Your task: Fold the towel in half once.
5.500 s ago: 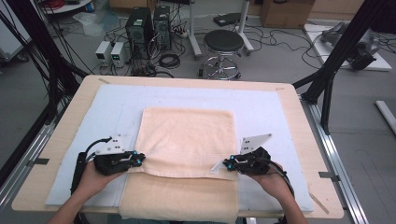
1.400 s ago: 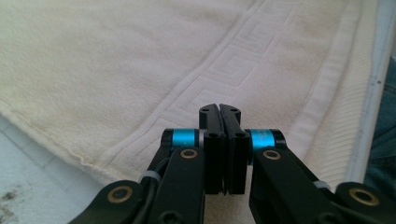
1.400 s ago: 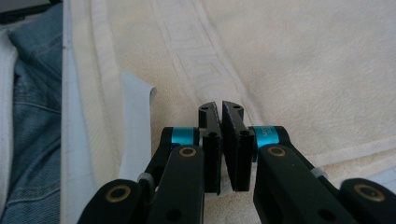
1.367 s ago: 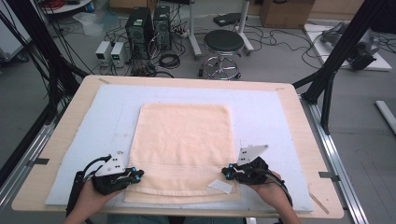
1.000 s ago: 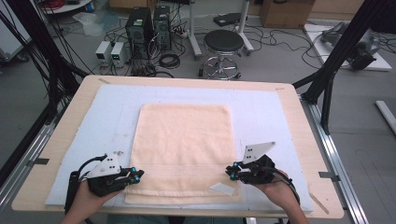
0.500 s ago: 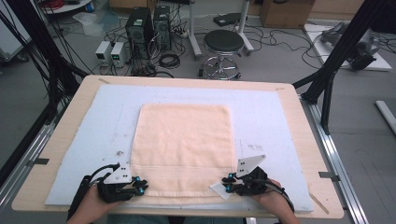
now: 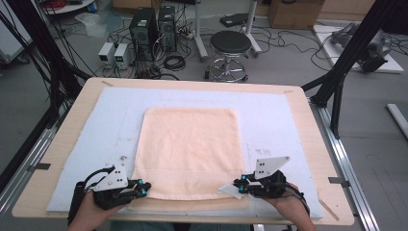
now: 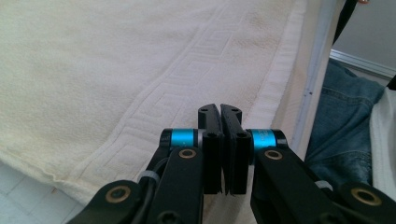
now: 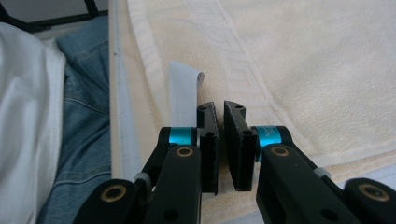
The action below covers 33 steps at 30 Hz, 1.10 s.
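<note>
A peach towel (image 7: 190,149) lies flat on the pale foam mat (image 7: 288,125), folded, with a strip of its lower layer showing along the near edge. My left gripper (image 7: 144,185) sits at the towel's near left corner, jaws pressed together over the patterned hem (image 8: 219,109). My right gripper (image 7: 238,183) is at the near right corner, jaws nearly together on the hem (image 9: 220,106). A white label (image 9: 183,93) stands up just beside its left jaw. The towel (image 8: 116,70) spreads smooth beyond both grippers.
The mat covers most of the wooden table (image 7: 86,101), whose near edge is right under my hands. The person's jeans (image 9: 84,116) show past that edge. A stool (image 7: 230,48) and computer towers (image 7: 154,29) stand on the floor behind the table.
Both grippers drew the towel's upper layer toward the near edge, covering the lower layer that earlier hung over the table front. In the last half second they barely moved.
</note>
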Motion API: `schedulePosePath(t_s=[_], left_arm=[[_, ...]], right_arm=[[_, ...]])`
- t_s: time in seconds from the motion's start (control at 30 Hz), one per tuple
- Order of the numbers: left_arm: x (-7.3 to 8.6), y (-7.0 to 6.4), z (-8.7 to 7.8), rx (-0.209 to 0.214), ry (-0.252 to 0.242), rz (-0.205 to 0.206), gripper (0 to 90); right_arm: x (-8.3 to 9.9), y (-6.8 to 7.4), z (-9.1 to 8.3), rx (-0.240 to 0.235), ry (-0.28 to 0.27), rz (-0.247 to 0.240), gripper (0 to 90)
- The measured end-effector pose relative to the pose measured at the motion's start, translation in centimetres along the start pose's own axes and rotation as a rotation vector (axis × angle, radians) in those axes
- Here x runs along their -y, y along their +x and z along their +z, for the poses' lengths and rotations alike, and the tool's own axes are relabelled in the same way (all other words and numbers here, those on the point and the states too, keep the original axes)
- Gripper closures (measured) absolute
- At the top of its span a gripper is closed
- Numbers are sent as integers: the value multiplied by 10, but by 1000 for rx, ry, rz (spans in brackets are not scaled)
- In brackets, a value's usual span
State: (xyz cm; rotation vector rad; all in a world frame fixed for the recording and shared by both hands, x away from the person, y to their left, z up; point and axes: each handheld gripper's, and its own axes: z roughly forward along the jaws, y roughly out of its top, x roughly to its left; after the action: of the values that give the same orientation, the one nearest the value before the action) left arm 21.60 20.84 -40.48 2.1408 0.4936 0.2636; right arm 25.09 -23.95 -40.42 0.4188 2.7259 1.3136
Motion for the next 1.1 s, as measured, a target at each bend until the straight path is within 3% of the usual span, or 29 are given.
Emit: schedulePosePath(t_s=[0.2,0.3,0.37,0.47,0.57,0.73,0.93,1.1], left_arm=[[8,-12,8,46,33,5,869],[12,-11,10,70,53,-13,845],[12,-11,10,67,54,-12,792],[10,-6,10,37,42,-6,729],[10,-1,10,22,33,-19,692],[7,19,12,-22,6,-56,640],[0,37,14,-63,-19,-80,565],[-7,56,16,-101,-58,-128,504]], right_arm=[[6,8,-5,-34,18,3,835],[13,7,2,-66,69,23,777],[16,5,4,-72,65,38,731],[14,0,4,-49,43,67,651],[11,-5,4,-28,32,74,632],[4,-22,9,32,2,116,552],[-1,-37,14,86,-4,139,459],[-10,-55,18,150,3,158,381]])
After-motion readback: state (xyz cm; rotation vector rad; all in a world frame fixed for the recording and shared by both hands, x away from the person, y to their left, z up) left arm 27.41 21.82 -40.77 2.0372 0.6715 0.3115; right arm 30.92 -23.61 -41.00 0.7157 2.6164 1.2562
